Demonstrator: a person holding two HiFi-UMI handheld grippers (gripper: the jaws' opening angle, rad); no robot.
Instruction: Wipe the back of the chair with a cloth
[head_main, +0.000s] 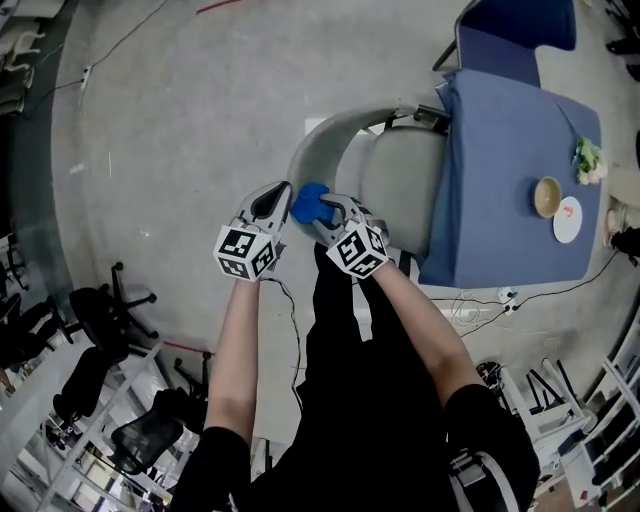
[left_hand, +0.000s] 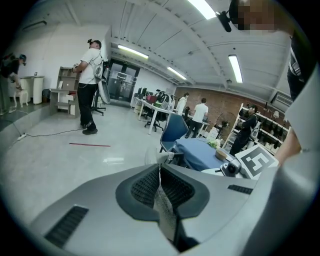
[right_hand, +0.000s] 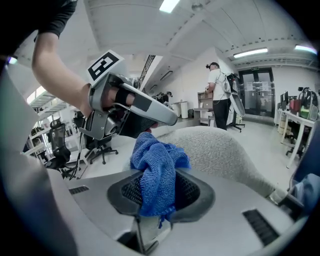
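Note:
A grey chair stands before me, its curved back (head_main: 322, 137) arching round the pale seat (head_main: 400, 182). In the right gripper view the speckled back (right_hand: 220, 150) lies just beyond the jaws. My right gripper (head_main: 331, 209) is shut on a bunched blue cloth (head_main: 311, 203), which bulges out between the jaws (right_hand: 156, 170). The cloth hangs near the lower end of the chair back; I cannot tell if it touches. Just left of the cloth, my left gripper (head_main: 276, 197) is shut with nothing in it (left_hand: 160, 172). Its body (right_hand: 131, 107) appears beyond the cloth.
A table with a blue cover (head_main: 505, 160) stands against the chair's right side, bearing a bowl (head_main: 546, 196), a plate (head_main: 567, 219) and a small plant (head_main: 589, 158). A blue chair (head_main: 515, 35) is behind it. Black office chairs (head_main: 110, 300) and racks lie at lower left. People stand farther off (left_hand: 89, 75).

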